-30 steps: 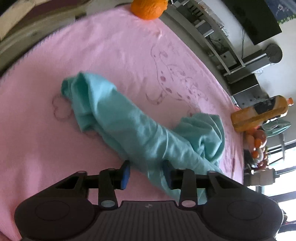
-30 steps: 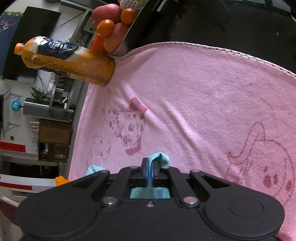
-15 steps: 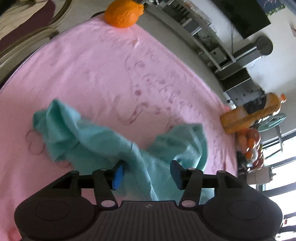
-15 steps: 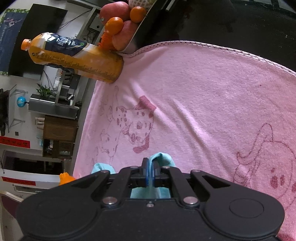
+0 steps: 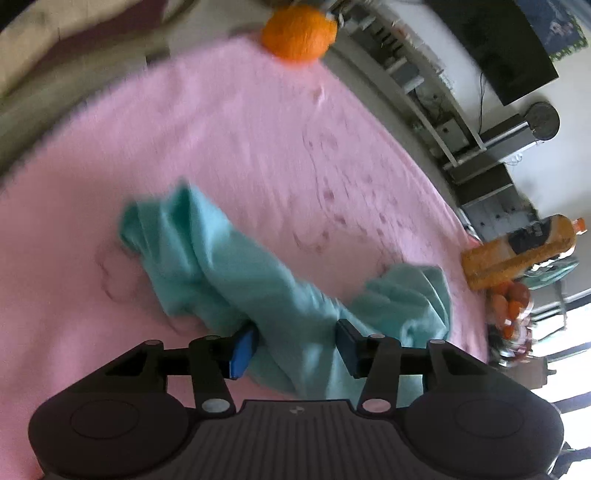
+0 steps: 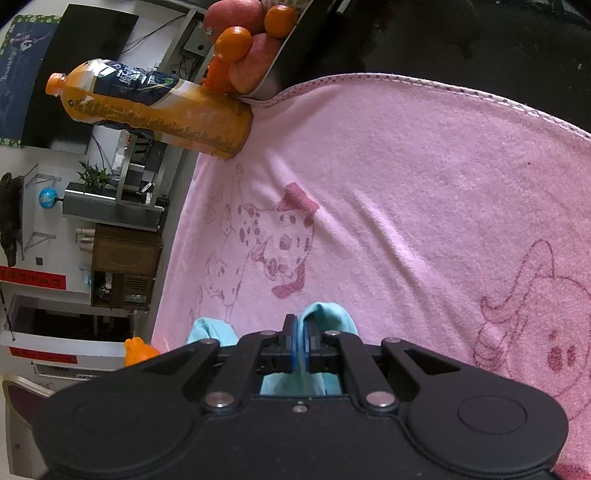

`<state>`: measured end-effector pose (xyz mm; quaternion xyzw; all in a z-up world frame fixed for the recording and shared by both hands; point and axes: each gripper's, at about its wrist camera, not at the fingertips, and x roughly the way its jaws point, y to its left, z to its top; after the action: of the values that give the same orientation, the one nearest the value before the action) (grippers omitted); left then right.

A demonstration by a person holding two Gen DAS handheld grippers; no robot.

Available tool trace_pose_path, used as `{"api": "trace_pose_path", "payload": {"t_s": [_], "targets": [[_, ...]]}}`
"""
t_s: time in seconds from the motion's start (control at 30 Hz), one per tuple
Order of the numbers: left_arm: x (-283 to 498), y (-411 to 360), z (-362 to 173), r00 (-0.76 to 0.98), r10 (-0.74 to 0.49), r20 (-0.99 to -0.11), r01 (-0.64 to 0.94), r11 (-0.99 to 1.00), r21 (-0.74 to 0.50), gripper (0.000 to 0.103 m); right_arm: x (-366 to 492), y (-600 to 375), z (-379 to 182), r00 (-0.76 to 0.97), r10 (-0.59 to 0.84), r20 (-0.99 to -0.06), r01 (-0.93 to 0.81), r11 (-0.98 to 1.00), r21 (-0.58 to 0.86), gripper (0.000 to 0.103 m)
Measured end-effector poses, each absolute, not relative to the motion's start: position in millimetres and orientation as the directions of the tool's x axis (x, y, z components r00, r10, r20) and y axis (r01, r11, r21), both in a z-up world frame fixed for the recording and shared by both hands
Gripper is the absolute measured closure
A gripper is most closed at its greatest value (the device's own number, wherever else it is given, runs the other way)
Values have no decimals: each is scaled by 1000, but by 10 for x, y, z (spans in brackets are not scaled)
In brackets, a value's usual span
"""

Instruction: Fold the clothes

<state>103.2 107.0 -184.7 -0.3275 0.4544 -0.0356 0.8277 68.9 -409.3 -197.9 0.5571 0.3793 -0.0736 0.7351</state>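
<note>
Blanket (image 6: pixel 424 177) pink, juice bottle (image 6: pixel 155 110) at edge | right gripper (image 6: pixel 300 345) clamps teal garment (image 5: pixel 258 288) | left gripper (image 5: pixel 295 347) agape

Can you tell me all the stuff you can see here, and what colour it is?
Cloth: one, teal, crumpled on the blanket.
Blanket: one, pink with drawn animals, spread under everything.
Juice bottle: one, orange, lying at the blanket's edge.
Fruit bowl: one, dark, holding oranges and reddish fruit beside the bottle.
Orange ball-like thing: one, at the blanket's far edge; blurred.
Left gripper: black, blue-padded fingers apart with cloth between them; they closed slightly just now.
Right gripper: black, fingers pinched on the cloth.
</note>
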Motion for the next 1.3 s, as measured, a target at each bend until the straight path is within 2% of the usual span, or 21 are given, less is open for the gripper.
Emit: {"api": "trace_pose_path", "payload": {"t_s": [0.13, 0.3, 0.47, 0.57, 0.77, 0.93, 1.07, 1.23, 1.3], "targets": [[1039, 1204, -1788, 630, -359, -688, -220, 768, -602, 55, 694, -4086, -1974, 704, 319, -635, 524, 370, 767, 98], [1098, 1159, -2006, 571, -408, -712, -234, 751, -618, 53, 703, -4065, -1969, 702, 324, -634, 518, 379, 767, 98], [1029, 1075, -1990, 539, -448, -714, -218, 744, -632, 40, 707, -4071, -1976, 701, 326, -634, 519, 377, 767, 98], [981, 1001, -1990, 512, -486, -708, -212, 727, -653, 37, 713, -4064, -1976, 701, 329, -632, 515, 380, 768, 98], [807, 665, -2114, 402, -625, -669, -187, 659, -728, 37, 708, -4062, -1969, 704, 331, -628, 509, 380, 772, 98], [832, 444, -2134, 418, -614, -670, -131, 689, -713, 37, 705, -4054, -1955, 708, 335, -622, 499, 387, 775, 98], [845, 538, -2096, 456, -595, -661, -148, 682, -716, 50, 697, -4069, -1956, 711, 337, -617, 496, 382, 780, 98], [804, 745, -1695, 541, -595, -594, -102, 654, -749, 49, 687, -4084, -1959, 718, 351, -601, 486, 365, 794, 97], [952, 696, -1504, 572, -568, -592, -47, 698, -715, 44, 694, -4076, -1956, 720, 357, -595, 481, 361, 799, 97]]}}
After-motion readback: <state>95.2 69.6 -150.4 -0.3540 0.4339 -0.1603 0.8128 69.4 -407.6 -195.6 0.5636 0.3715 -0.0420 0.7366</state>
